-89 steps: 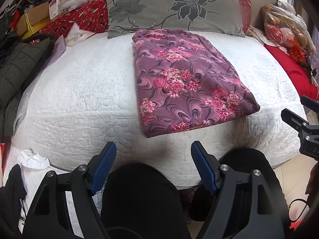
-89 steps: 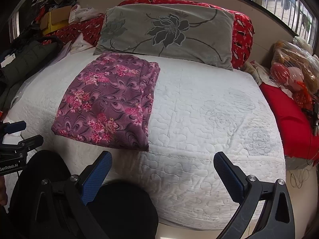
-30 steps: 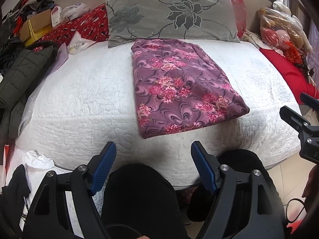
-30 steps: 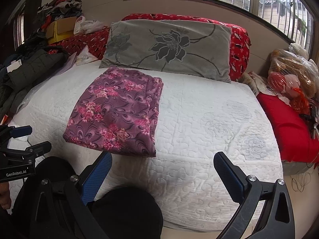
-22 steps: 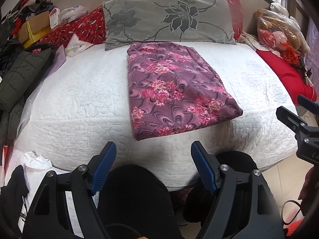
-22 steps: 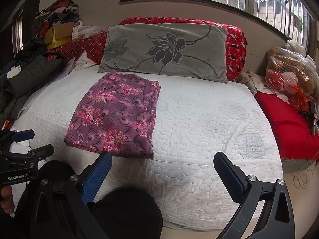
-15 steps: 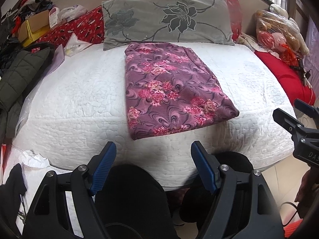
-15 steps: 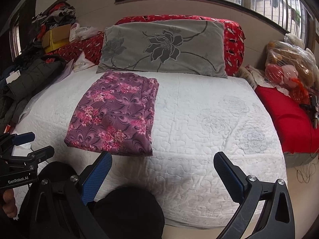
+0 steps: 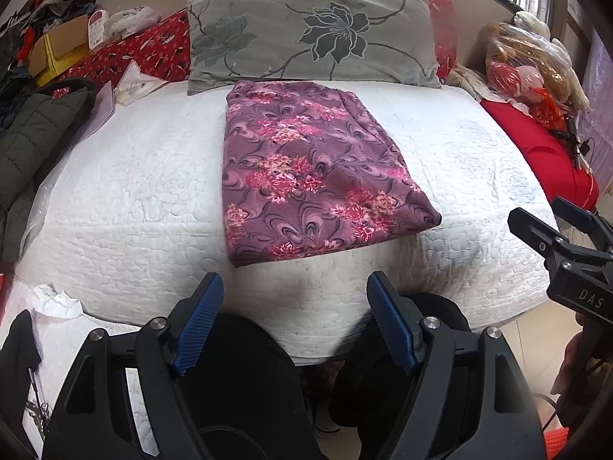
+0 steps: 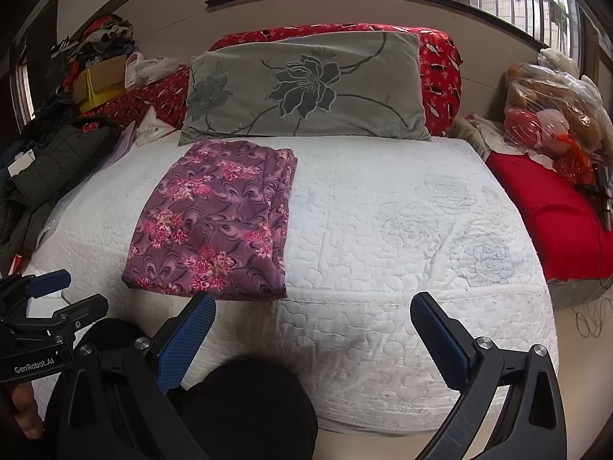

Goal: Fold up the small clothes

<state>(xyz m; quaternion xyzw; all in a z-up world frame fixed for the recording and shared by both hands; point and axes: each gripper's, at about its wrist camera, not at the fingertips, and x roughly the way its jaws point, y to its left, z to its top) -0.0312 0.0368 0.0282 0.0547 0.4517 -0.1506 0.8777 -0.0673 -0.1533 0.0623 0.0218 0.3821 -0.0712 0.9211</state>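
**Folded garment lying flat, both grippers hanging back empty**

The garment (image 9: 306, 168), a purple floral piece, is lying as a neat rectangle on the white quilt (image 9: 126, 191), its far end just short of the grey pillow (image 9: 310, 34) and its near end reaching the bed's front edge. It is already looking folded over along one long side, where layered edges are showing in the right wrist view. Judging from that, the fold is either finishing or pausing before one more halving.

The left gripper (image 9: 295, 322) is hovering short of the bed's edge, jaws standing wide and holding nothing. The right gripper (image 10: 314, 335) is hovering likewise, jaws spread even wider and gripping nothing. Neither is touching the cloth. The person's dark-clad knees (image 9: 237, 383) are sitting below both tools.

If another fold is wanted, the next move is probably calling for each gripper to be reaching forward to a near corner, pinching all layers together, and carrying them up toward the pillow end. Thick stacked layers may be slipping apart if only the top one is being caught.

Around the bed, a dark jacket (image 9: 30, 142) is slumping over the left side, a cardboard box (image 9: 53, 46) and clutter are piling behind it, and a plastic bag of toys (image 10: 551, 107) is sitting on a red cushion (image 10: 555, 214) at right. None of these is crowding the garment; the quilt to its right is lying bare.
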